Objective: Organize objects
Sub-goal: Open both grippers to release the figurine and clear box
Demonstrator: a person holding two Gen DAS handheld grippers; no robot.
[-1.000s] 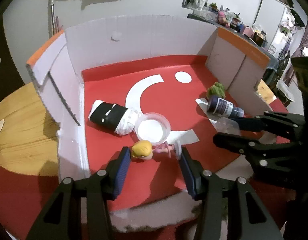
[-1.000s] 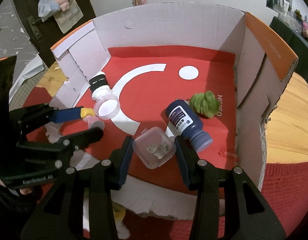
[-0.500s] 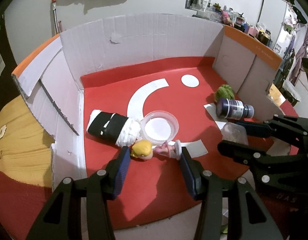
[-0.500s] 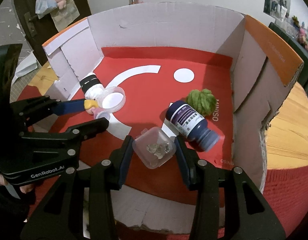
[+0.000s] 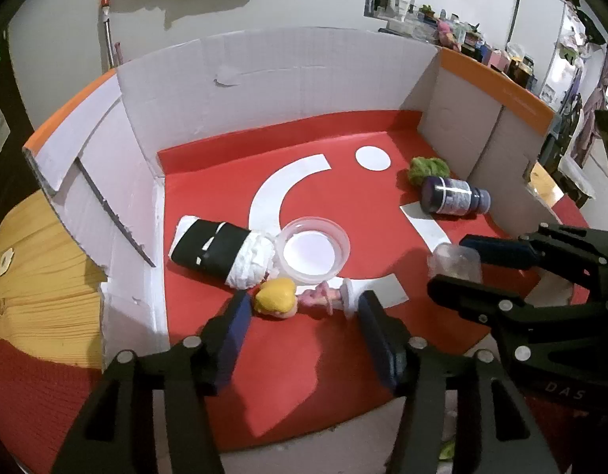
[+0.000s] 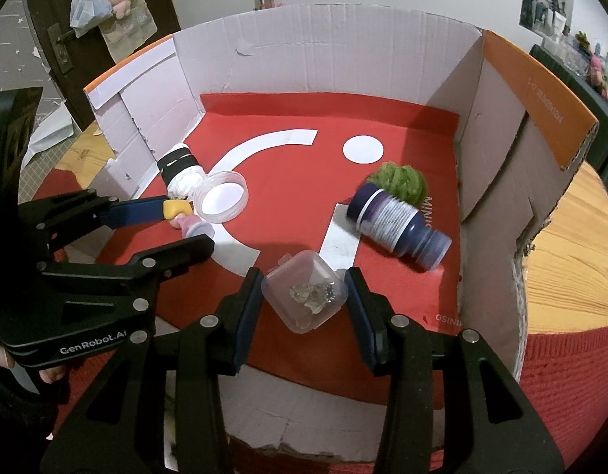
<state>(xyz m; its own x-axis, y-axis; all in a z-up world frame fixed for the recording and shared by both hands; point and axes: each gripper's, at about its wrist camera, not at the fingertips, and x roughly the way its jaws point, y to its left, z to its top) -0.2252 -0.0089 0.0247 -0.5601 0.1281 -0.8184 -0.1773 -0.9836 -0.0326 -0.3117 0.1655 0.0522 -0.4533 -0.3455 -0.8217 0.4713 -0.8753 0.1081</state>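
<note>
A cardboard box [image 5: 272,75] with a red floor holds the objects. My left gripper [image 5: 302,308] is shut on a small doll [image 5: 296,298] with a yellow head and pink body, low over the box floor; it also shows in the right wrist view [image 6: 181,215]. My right gripper [image 6: 304,292] is shut on a small clear plastic case [image 6: 304,296] with trinkets inside, also seen in the left wrist view [image 5: 454,262]. A clear round dish [image 5: 312,252] lies just beyond the doll.
A black-and-white roll [image 5: 221,252] lies at the left wall. A dark blue bottle [image 6: 399,229] lies on its side beside a green fuzzy ball [image 6: 399,181] at the right. The box stands on a wooden table [image 6: 573,245] with red cloth.
Both grippers have moved forward, further over the box floor, each still holding its object. The things lying in the box have not moved.
</note>
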